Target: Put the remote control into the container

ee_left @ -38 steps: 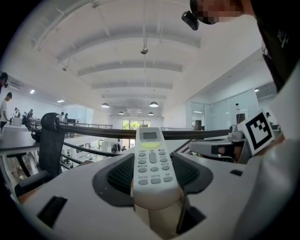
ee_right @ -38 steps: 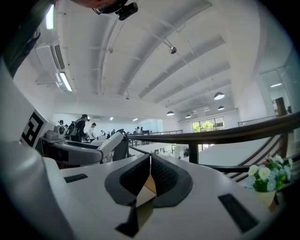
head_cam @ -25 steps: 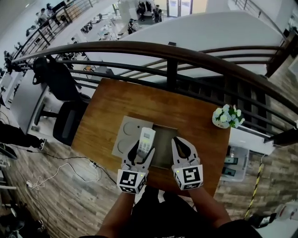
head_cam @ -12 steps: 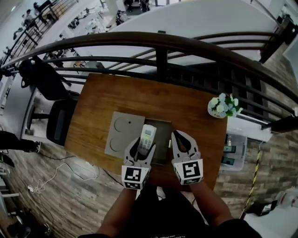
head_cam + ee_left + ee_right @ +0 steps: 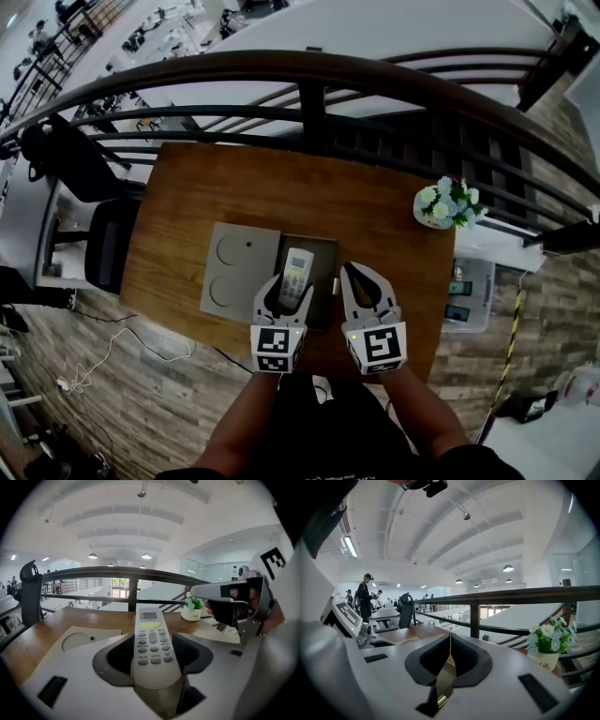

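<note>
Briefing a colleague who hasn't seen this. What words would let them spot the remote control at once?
Find the wooden table beside the railing; near its front edge sits a dark open container with a grey lid on its left. The remote control is held over that container by the left gripper: the only white, buttoned slab.

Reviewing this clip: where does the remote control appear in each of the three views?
Head view: remote control low centre, held in the left gripper.
Left gripper view: remote control dead centre, between the jaws.
Right gripper view: remote control at the far left edge, seen side-on.
Shared landmark: flower pot.
</note>
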`<state>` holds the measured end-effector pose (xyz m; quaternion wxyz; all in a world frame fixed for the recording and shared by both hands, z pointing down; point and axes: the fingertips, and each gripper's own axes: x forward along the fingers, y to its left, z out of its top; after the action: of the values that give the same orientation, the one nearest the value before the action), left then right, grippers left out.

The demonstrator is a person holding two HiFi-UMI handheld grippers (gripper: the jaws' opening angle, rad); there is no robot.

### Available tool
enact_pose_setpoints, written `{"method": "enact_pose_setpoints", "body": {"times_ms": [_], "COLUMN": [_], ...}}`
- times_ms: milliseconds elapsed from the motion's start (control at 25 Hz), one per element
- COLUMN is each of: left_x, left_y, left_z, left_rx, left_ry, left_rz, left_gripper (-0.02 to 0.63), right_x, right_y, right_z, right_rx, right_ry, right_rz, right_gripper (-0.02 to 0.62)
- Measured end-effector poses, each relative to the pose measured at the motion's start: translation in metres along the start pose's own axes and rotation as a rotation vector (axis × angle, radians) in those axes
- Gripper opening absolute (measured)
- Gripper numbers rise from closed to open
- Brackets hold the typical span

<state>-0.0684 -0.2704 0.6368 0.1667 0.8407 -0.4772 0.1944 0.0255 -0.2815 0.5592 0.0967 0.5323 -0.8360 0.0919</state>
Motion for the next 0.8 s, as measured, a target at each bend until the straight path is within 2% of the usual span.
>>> {"method": "enact_pose_setpoints", "body": {"times_ms": [200, 480, 800], "left_x": [0.019, 0.036, 0.051], "left_y": [-0.003, -0.004, -0.005], "left_z": [-0.013, -0.030, -0.050], "left_rx": [-0.030, 0.010, 0.007], "left_ry": [0.033, 0.104, 0.186], "left_rz": [-0.017, -0.005, 0.013], "left_gripper": [0.258, 0.258, 0.258], "right_x": [-0.001, -0.006, -0.007], "right_y": [-0.008, -0.016, -0.020], "right_z": [-0.008, -0.023, -0.028], "right_rx": [0.008, 0.022, 0.043], "right_ry": [0.014, 0.032, 0.039], "right_rz": [-0.011, -0.032, -0.051], "right_gripper": [0.029, 0.029, 0.029]}}
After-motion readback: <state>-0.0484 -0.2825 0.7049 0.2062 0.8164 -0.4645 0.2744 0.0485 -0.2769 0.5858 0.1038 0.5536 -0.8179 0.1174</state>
